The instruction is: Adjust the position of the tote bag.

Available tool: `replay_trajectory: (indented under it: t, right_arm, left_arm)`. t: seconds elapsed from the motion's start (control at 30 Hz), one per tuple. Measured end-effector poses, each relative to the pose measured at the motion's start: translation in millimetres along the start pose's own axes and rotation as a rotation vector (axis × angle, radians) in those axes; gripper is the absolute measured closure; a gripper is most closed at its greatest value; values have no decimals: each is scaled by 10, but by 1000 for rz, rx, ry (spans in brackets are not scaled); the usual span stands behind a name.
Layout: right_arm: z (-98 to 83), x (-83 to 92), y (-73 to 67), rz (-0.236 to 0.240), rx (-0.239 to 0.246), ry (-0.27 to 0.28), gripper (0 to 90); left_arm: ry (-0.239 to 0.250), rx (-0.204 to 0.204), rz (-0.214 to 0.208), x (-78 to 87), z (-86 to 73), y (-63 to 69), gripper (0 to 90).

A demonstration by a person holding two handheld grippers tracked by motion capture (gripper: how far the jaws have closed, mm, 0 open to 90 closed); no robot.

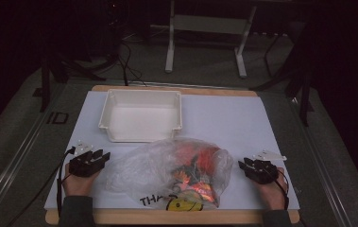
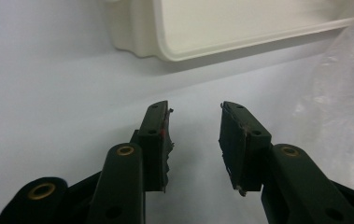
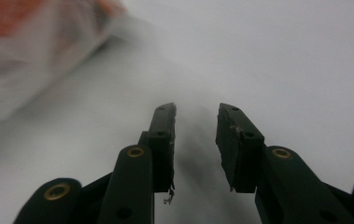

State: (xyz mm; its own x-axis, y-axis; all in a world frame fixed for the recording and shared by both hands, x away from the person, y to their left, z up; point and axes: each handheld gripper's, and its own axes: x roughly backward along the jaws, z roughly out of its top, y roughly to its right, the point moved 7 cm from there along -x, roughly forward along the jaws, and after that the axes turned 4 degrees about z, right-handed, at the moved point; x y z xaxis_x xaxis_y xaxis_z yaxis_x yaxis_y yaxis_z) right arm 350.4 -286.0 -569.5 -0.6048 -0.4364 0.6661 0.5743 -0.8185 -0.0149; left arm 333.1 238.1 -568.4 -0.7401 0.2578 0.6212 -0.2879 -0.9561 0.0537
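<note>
A clear plastic bag (image 1: 176, 172) with orange and red items inside lies at the front middle of the white mat (image 1: 228, 118); black lettering and a yellow face show at its near end. An empty white tray (image 1: 141, 116) stands behind it. My left gripper (image 1: 102, 156) rests on the mat just left of the bag, open, nothing between its jaws. In the left gripper view the left gripper (image 2: 194, 112) points toward the tray's (image 2: 240, 28) corner, with the bag's (image 2: 347, 93) edge at right. My right gripper (image 1: 243, 163) sits right of the bag, open and empty. In the right gripper view, the right gripper (image 3: 196, 111) has the bag (image 3: 39, 42) at upper left.
The mat lies on a wooden board (image 1: 176, 217) on a grey table. Behind the table stand white frame legs (image 1: 169, 42) and dark cables (image 1: 127, 66) on the floor. Bare mat stretches to the right of the tray.
</note>
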Motion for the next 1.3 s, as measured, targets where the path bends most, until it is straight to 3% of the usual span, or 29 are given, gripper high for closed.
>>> replay_trajectory:
  t: [0.3, 0.43, 0.7, 1.03, 1.3]
  right_arm:
    - [16, 70, -238, 101, 33, -18, 778]
    - [35, 98, -304, 141, 39, -8, 824]
    - [106, 72, -494, 236, 63, 9, 851]
    - [274, -191, -609, 277, 71, -6, 851]
    - [370, -357, -593, 270, 76, -29, 856]
  left_arm:
    - [29, -41, -23, 116, 61, 85, 657]
    - [44, -67, -56, 179, 90, 145, 659]
    - [36, -122, -81, 268, 95, 247, 657]
    - [18, -140, -122, 311, 73, 306, 658]
    - [3, -167, -148, 350, 69, 362, 652]
